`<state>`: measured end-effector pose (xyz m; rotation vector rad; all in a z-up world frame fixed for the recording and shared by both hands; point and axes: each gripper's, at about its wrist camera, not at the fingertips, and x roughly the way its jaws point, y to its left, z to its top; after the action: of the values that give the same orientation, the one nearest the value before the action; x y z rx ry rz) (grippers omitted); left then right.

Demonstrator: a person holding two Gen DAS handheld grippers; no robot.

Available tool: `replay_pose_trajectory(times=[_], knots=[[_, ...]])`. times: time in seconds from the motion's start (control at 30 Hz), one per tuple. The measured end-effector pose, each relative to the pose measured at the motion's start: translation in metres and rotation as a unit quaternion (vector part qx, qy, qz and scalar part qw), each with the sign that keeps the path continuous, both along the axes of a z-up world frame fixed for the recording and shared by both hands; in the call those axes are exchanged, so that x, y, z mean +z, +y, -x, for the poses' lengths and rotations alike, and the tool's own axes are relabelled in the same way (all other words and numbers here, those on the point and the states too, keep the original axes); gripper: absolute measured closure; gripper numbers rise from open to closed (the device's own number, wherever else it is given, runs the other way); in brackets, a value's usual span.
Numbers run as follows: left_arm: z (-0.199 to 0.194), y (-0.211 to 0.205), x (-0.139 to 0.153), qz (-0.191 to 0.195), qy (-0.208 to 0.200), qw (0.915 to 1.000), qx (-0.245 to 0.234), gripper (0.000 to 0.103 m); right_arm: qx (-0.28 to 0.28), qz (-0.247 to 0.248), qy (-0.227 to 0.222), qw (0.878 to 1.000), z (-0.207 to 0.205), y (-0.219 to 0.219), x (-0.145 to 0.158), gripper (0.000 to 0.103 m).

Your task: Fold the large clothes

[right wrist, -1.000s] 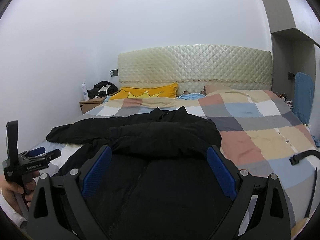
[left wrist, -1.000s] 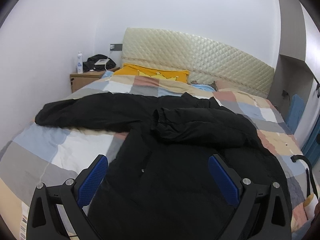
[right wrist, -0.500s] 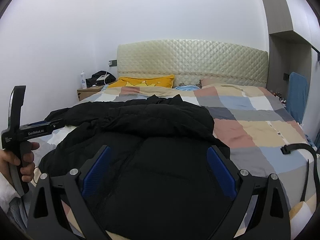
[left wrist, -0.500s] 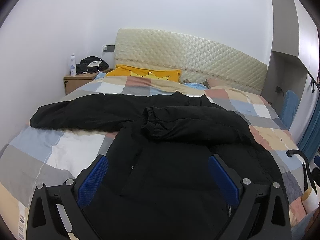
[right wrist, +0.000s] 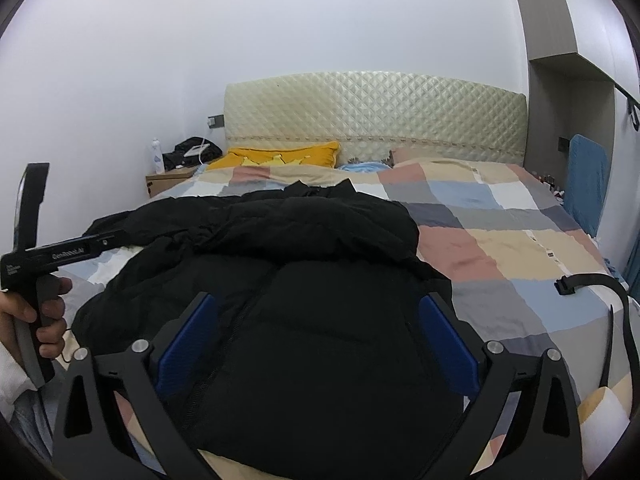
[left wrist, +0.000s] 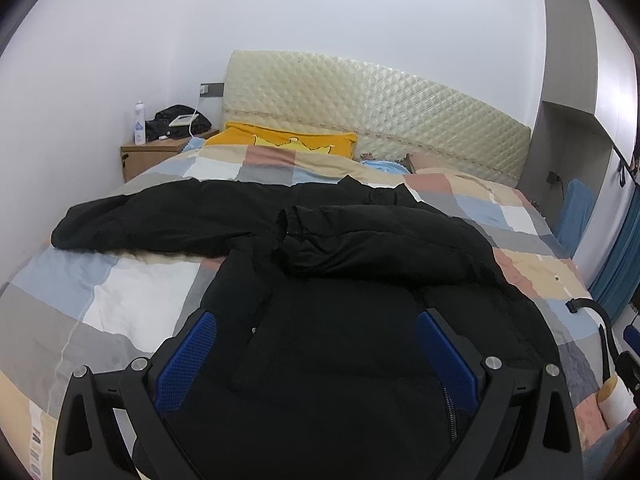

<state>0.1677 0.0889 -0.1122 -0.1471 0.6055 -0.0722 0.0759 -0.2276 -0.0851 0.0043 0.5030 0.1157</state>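
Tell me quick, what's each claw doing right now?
Left claw: open, holding nothing, above the black jacket.
Right claw: open, holding nothing.

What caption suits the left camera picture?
Open left gripper over a black jacket on a checked bed, one sleeve folded across.

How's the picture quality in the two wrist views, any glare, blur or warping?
Left wrist view: strong fisheye bending of the headboard, dark vignette corners, black jacket nearly detailless. Right wrist view: same warping, soft even light, no glare, jacket folds faint, focus sharp.
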Motion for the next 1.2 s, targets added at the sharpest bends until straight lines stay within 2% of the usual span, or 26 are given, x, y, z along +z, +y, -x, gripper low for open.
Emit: replay_pose_trajectory(times=[0.43, 0.5, 0.63, 0.67, 0.73, 0.8, 0.83, 0.9, 1.07, 1.2], knots=[[-0.017, 0.027, -0.002, 0.042, 0.023, 0.9985, 0.026, 0.001, 0.024, -0.005, -0.001, 1.000, -0.001, 0.004, -0.004, 0.001], [-0.023, 0.035, 0.001, 0.049, 0.040, 0.9972, 0.039, 0.001, 0.027, -0.001, -0.003, 1.000, 0.000, 0.005, -0.005, 0.001], [-0.029, 0.068, 0.011, 0.112, 0.053, 0.9907, 0.057, 0.001, 0.022, 0.002, -0.005, 1.000, -0.001, 0.005, -0.006, 0.001], [-0.030, 0.074, 0.014, 0.115, 0.052, 0.9902, 0.060, 0.001, 0.020, 0.001, -0.004, 1.000, -0.001, 0.005, -0.006, 0.001], [-0.035, 0.087, 0.023, 0.107, 0.052, 0.9904, 0.070, 0.001, 0.018, -0.003, -0.005, 1.000, -0.003, 0.004, -0.006, 0.001], [-0.040, 0.097, 0.033, 0.080, 0.051, 0.9921, 0.082, 0.001, 0.020, -0.004, -0.007, 1.000, -0.005, 0.004, -0.006, 0.001], [-0.045, 0.102, 0.039, 0.052, 0.052, 0.9928, 0.094, 0.001, 0.018, 0.000, -0.009, 1.000, -0.006, 0.006, -0.007, 0.001], [-0.054, 0.116, 0.046, 0.035, 0.055, 0.9926, 0.103, 0.001, 0.020, 0.003, -0.010, 1.000, -0.006, 0.008, -0.007, 0.001], [-0.078, 0.156, 0.054, 0.023, 0.065, 0.9902, 0.122, 0.001, 0.020, 0.010, -0.011, 1.000, -0.005, 0.012, -0.008, 0.001], [-0.095, 0.188, 0.052, 0.052, 0.083, 0.9864, 0.132, 0.001, 0.009, 0.001, -0.009, 1.000, -0.008, 0.011, -0.010, 0.001]])
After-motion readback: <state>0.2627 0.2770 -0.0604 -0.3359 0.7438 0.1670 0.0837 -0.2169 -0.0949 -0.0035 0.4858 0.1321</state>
